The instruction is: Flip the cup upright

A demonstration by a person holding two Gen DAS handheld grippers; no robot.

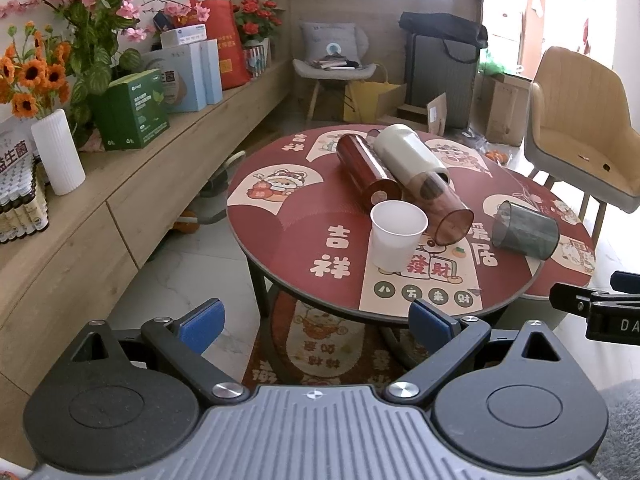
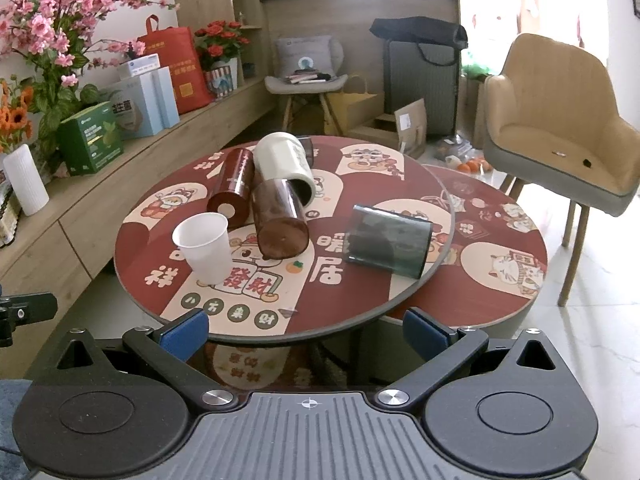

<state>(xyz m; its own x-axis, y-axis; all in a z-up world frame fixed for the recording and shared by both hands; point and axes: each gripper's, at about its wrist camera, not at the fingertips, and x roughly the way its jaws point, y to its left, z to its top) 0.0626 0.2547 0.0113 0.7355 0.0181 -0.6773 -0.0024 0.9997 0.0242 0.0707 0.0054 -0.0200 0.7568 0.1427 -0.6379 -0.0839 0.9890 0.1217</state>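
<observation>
Round table (image 2: 360, 312) w/ white cup (image 2: 206, 248) upright, four cups lying nearby.

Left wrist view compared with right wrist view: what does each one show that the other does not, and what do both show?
Only the left wrist view shows the rows of small bottles at its left edge. Only the right wrist view shows the lower round table almost whole, and the oranges clearly on the floor. Both show the upright white cup, the cups lying on their sides, such as the grey cup, and open, empty tongs: left tongs, right tongs.
</observation>
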